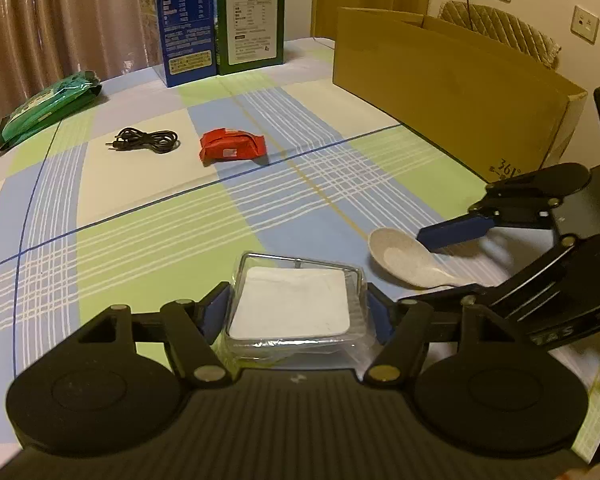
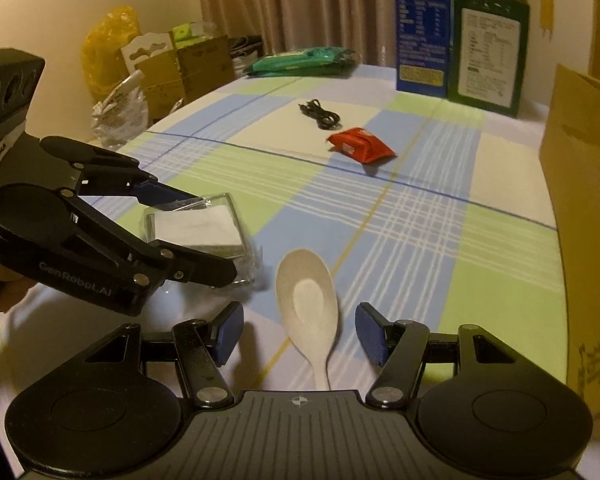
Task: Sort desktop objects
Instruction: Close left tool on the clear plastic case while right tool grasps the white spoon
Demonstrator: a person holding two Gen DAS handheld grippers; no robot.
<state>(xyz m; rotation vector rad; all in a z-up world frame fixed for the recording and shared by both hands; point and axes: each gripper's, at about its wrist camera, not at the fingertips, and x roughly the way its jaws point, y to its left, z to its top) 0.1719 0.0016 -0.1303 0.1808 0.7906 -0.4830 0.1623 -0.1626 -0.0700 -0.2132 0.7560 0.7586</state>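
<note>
A clear plastic box (image 1: 290, 304) with a white pad inside sits between the blue pads of my left gripper (image 1: 298, 314), and both pads touch its sides. The right wrist view shows the same box (image 2: 198, 224) clamped in the left gripper (image 2: 212, 236), just above the checked cloth. A pale spoon (image 2: 306, 292) lies bowl-forward on the cloth. My right gripper (image 2: 300, 334) straddles its handle with both pads well clear of it. From the left wrist view the spoon (image 1: 400, 258) lies to the right of the box, between the right gripper's fingers (image 1: 456, 232).
Farther back lie a red packet (image 1: 232, 146) and a coiled black cable (image 1: 146, 140). A green pouch (image 1: 48, 106), a blue carton (image 1: 186, 20) and a green carton (image 1: 250, 16) stand at the far edge. A large cardboard box (image 1: 452, 92) walls the right side.
</note>
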